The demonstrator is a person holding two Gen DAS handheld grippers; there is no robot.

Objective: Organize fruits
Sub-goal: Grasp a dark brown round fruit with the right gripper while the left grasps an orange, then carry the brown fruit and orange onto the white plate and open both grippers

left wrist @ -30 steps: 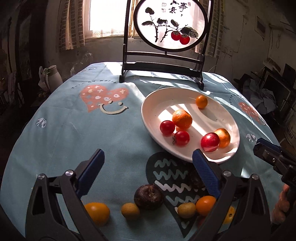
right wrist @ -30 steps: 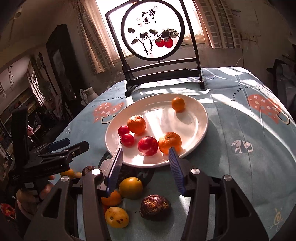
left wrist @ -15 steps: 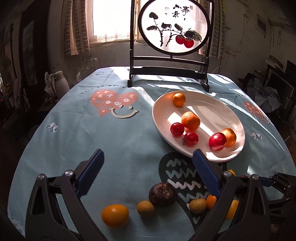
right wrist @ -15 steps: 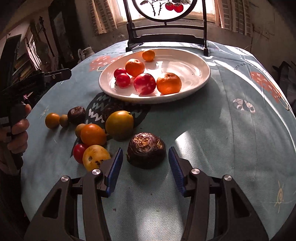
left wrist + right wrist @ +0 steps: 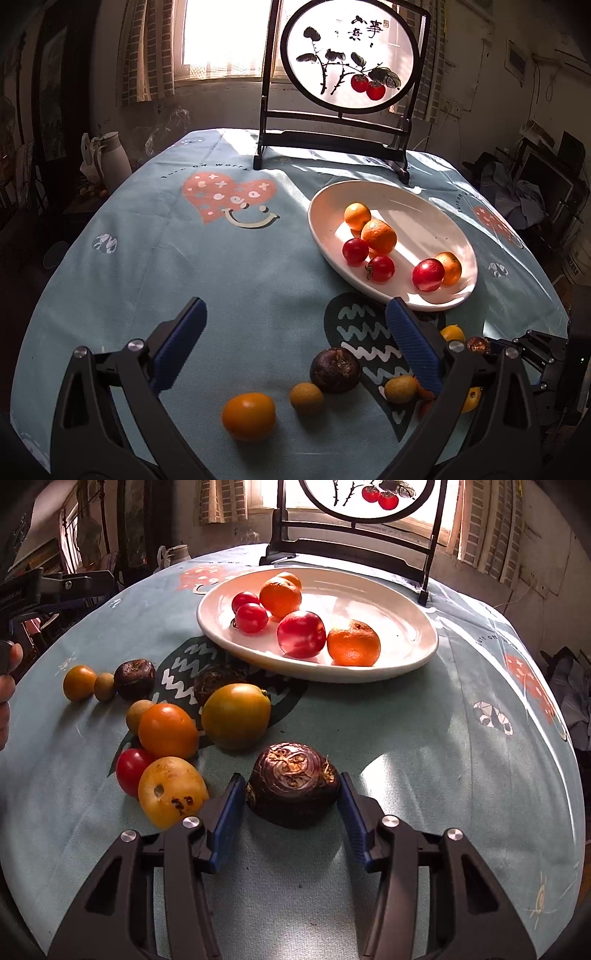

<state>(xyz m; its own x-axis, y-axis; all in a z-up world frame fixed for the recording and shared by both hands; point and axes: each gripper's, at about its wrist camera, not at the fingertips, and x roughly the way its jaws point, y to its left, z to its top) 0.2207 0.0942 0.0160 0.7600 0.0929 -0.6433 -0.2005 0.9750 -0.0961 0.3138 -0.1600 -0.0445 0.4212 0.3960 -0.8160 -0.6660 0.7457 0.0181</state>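
A white plate (image 5: pixel 413 657) (image 5: pixel 458 236) holds several oranges and red fruits. Loose fruits lie on the cloth in front of it. My right gripper (image 5: pixel 292 788) is open, its blue pads on either side of a dark brown water chestnut (image 5: pixel 293 784) that rests on the table; whether the pads touch it is unclear. Left of it lie a spotted yellow fruit (image 5: pixel 171 792), a red tomato (image 5: pixel 129 770), an orange fruit (image 5: pixel 168 731) and a yellow-green fruit (image 5: pixel 236 716). My left gripper (image 5: pixel 295 332) is open and empty, above another dark chestnut (image 5: pixel 335 370) and a yellow-orange fruit (image 5: pixel 248 416).
A black stand with a round painted screen (image 5: pixel 351 59) rests at the table's far edge behind the plate. A white jug (image 5: pixel 110 160) is off the table at the left. The table's rounded edge falls away on both sides.
My right gripper has dropped low and forward, so the brown chestnut now sits between its pads. My left gripper has drawn back and shifted left a little.
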